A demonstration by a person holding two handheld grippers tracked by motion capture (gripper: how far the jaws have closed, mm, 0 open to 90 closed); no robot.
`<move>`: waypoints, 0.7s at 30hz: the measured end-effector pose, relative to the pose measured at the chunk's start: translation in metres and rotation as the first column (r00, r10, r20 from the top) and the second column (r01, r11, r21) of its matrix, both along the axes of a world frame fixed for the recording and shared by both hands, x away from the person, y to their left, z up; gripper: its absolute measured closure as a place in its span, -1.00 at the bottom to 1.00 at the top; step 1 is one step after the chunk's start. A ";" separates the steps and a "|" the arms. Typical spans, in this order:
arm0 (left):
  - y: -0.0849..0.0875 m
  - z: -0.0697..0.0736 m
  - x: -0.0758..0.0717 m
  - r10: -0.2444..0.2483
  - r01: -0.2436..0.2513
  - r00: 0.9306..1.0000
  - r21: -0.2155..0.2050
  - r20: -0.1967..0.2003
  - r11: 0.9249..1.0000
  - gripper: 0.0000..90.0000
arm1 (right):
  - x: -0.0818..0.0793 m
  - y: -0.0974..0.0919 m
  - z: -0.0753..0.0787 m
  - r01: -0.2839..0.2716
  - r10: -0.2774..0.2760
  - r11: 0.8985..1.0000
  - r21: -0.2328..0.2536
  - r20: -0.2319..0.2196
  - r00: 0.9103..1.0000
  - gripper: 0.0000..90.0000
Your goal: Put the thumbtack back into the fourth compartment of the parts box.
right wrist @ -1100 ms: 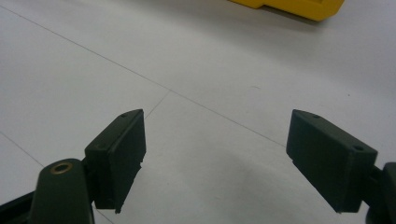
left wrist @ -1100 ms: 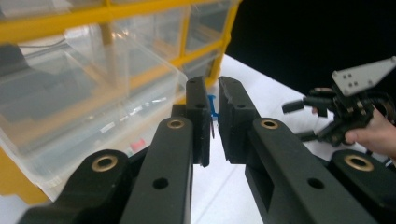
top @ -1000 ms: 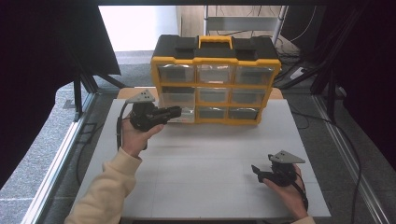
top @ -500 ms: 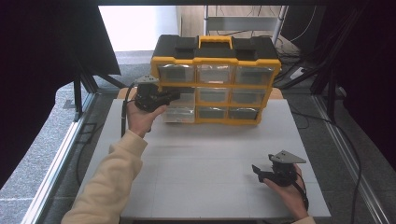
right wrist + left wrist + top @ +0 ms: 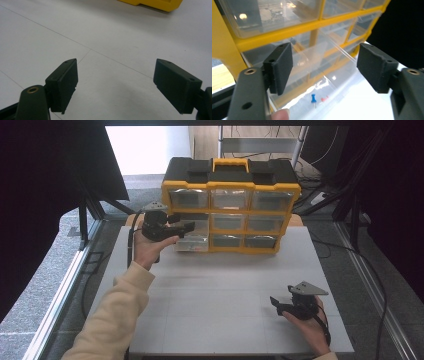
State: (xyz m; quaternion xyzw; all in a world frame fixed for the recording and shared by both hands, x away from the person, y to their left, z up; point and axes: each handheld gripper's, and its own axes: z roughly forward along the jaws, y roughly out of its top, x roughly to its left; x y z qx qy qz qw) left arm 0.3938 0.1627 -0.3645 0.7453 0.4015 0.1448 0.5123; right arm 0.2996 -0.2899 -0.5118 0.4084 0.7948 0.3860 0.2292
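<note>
I hold the left hand-held gripper at the organizer's pulled-out clear drawer, its jaws just spread apart to release it, while the right hand-held gripper waits open over the surface.

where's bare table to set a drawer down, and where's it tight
Free: the wide white table between the organizer and the near edge, left of the right gripper. Also the strip right of the organizer. Crowded: the organizer's lower left, where the left gripper sits at a pulled-out drawer.
</note>
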 end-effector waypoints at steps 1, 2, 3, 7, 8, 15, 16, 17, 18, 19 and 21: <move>0.001 -0.001 -0.004 -0.005 0.005 1.000 0.003 0.000 1.000 -0.38 | 0.000 0.000 0.000 -0.001 0.001 1.000 -0.002 -0.001 1.000 -0.56; 0.003 -0.001 -0.007 -0.010 0.010 1.000 0.001 0.001 1.000 -0.39 | 0.000 0.000 0.000 -0.002 0.002 1.000 -0.003 0.000 1.000 -0.56; 0.005 -0.002 -0.012 -0.014 0.014 1.000 -0.002 0.002 1.000 -0.39 | 0.000 0.001 0.000 -0.005 0.005 1.000 -0.001 -0.002 1.000 -0.56; 0.013 -0.004 -0.034 0.029 -0.030 0.998 0.015 0.060 0.999 -0.37 | 0.000 0.000 0.000 -0.001 0.001 1.000 -0.001 -0.001 1.000 -0.56; 0.015 -0.005 -0.039 0.021 -0.023 0.998 0.020 0.061 1.000 -0.37 | 0.000 0.000 0.000 -0.001 0.001 1.000 -0.001 -0.002 1.000 -0.56; 0.024 -0.022 -0.071 -0.026 0.025 0.998 0.018 0.054 1.000 -0.40 | -0.001 0.000 0.000 -0.002 0.002 1.000 -0.003 0.001 1.000 -0.56; 0.025 -0.025 -0.075 -0.026 0.025 0.998 0.021 0.055 0.999 -0.40 | -0.001 0.000 0.001 0.000 0.000 1.000 -0.006 0.002 1.000 -0.56; 0.026 -0.030 -0.079 -0.020 0.018 0.998 0.030 0.059 0.999 -0.40 | -0.001 0.000 0.001 0.003 -0.003 1.000 -0.006 0.002 1.000 -0.56; 0.027 -0.034 -0.082 -0.019 0.017 0.998 0.040 0.054 0.999 -0.40 | -0.001 0.001 0.001 0.000 0.000 1.000 -0.005 0.002 1.000 -0.56; 0.029 -0.039 -0.085 -0.023 0.022 0.999 0.040 0.047 0.999 -0.41 | -0.001 0.000 0.001 -0.001 0.001 1.000 -0.006 0.002 1.000 -0.56; 0.033 -0.049 -0.091 -0.026 0.025 0.999 0.045 0.034 0.999 -0.41 | -0.001 0.000 0.001 -0.004 0.004 1.000 -0.001 0.004 1.000 -0.56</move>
